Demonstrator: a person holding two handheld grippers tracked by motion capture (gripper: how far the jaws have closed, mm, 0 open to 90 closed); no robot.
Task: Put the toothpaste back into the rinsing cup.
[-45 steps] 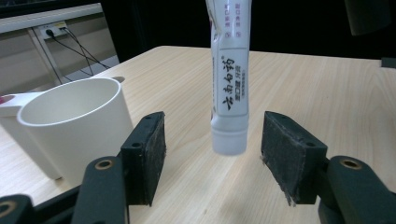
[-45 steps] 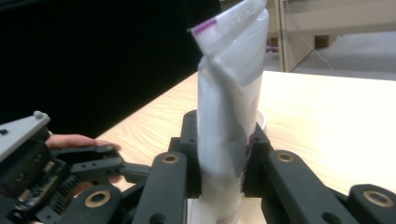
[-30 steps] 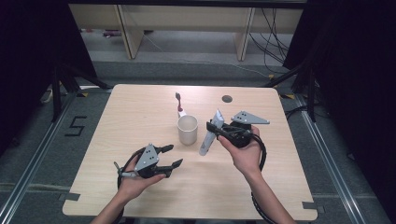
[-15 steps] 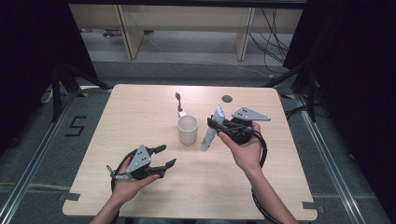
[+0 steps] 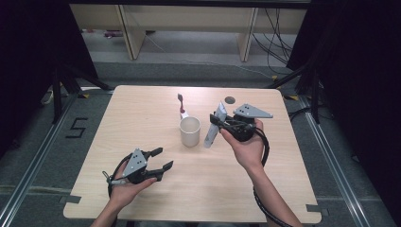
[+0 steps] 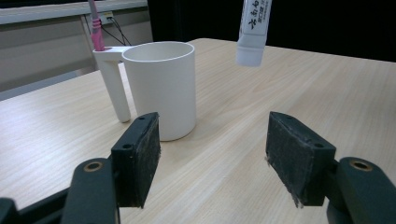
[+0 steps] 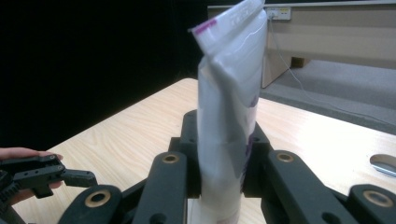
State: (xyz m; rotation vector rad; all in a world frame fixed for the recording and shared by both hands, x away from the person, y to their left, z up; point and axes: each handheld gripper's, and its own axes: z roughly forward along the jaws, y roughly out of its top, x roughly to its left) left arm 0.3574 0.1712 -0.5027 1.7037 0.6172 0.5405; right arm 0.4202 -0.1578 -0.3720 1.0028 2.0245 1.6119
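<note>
A white cup [image 5: 190,131] stands mid-table, with a pink toothbrush [image 5: 180,101] upright in the holder on its far side. My right gripper [image 5: 219,124] is just right of the cup, shut on a white toothpaste tube [image 5: 211,128] that hangs cap down above the table. In the right gripper view the tube [image 7: 229,116] is pinched between the jaws of the right gripper [image 7: 222,161]. My left gripper [image 5: 163,158] is held open near the front left. In its own view the left gripper [image 6: 212,161] faces the cup [image 6: 161,88], the toothbrush [image 6: 95,28] and the tube's cap end [image 6: 252,37], with nothing between its pads.
A small dark round disc [image 5: 230,100] lies on the table [image 5: 283,179] near the far edge, behind the right gripper. Wooden shelving [image 5: 189,28] stands beyond the table. Black curtains hang on both sides.
My left gripper has drawn back a little toward the near left edge, still open. The right gripper and the tube have hardly moved.
</note>
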